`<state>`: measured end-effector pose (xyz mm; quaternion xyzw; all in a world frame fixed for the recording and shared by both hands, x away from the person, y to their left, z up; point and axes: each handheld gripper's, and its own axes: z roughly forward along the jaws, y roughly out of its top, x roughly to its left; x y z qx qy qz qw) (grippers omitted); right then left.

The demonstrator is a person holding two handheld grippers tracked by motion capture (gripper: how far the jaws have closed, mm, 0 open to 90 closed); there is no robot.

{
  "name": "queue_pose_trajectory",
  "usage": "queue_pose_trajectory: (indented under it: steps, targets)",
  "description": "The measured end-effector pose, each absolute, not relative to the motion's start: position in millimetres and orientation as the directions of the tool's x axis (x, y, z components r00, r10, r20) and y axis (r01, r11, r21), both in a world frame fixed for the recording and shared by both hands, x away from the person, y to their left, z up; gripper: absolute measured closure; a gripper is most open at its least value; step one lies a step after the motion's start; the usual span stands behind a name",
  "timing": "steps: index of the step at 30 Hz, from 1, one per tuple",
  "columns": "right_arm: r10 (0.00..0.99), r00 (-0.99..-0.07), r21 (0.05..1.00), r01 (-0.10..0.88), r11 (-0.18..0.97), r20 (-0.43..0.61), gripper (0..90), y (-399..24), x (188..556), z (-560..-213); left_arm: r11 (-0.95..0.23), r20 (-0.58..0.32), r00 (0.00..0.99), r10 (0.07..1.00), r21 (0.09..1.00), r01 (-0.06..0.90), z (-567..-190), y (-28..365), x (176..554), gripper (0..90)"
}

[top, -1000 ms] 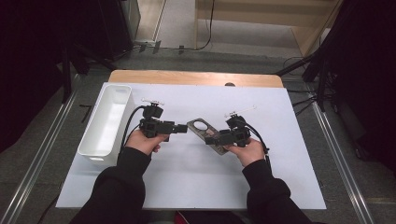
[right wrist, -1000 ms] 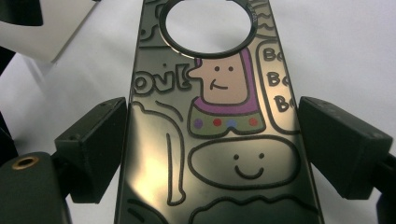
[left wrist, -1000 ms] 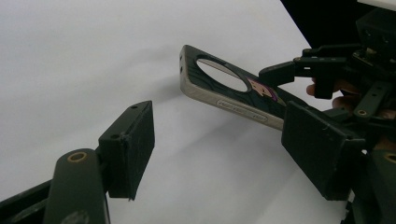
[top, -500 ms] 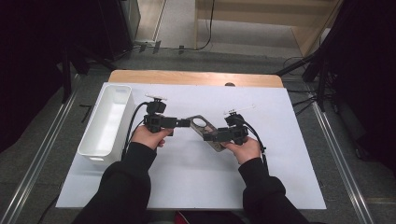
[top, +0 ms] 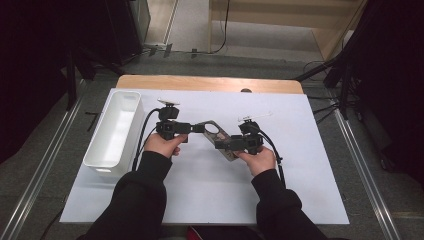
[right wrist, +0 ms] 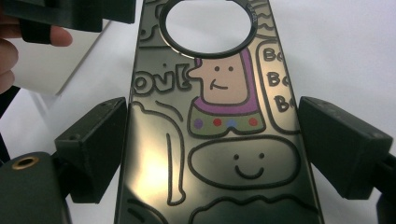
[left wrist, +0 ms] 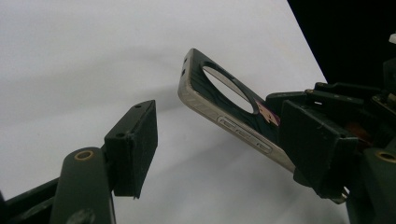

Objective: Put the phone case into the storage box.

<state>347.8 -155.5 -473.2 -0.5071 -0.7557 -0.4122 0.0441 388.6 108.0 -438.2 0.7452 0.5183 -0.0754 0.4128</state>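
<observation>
A: What do the right tongs (top: 222, 145) hold?

B: A phone case (right wrist: 219, 121), dark and glossy, with cartoon doodles on its back: a figure in purple, a smiling blob and speech bubbles. In the right gripper view the two black pads sit flush against the long edges of the case, so the right tongs pinch it across its width.

A: Where is the case in relation to the desk (top: 300, 190)?

B: In the high view it sits near the middle of the white desk, between the two hands, running at a slant from the right tongs up toward the left ones. The left gripper view shows it tilted, the end with the round camera opening raised above the white surface.

A: And the left tongs (top: 202, 128)?

B: Spread. In the left gripper view one pad stands well to the left of the case (left wrist: 219, 105), with white surface showing between them. The other pad lies at the right, close against the case's silver side, but I cannot tell whether it touches. So the left tongs straddle the camera-hole end without pinching it.

A: What else lies on the desk?

B: A white rectangular bin (top: 114, 131) along the left side, just beside the left hand (top: 164, 145). The right hand (top: 257, 159) sits below the case. Both sleeves are black, and a cable trails back from each gripper.
</observation>
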Motion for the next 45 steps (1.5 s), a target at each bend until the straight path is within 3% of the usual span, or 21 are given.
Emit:
queue_pose_trajectory:
  steps: [20, 45]
  targets:
    - [0.728, -0.478, 0.599, 0.792, 0.117, 0.490, 10.7, -147.9, 346.2, -472.9, -0.069, -0.583, 0.373, 0.722, 0.475, 0.877, -443.4, 105.0, 396.2, 30.4]
    - [0.728, -0.478, 0.621, 0.779, 0.091, 0.492, 10.7, -140.4, 345.0, -472.0, -0.067, -0.605, 0.364, 0.708, 0.455, 0.888, -443.3, 93.6, 396.6, 40.3]
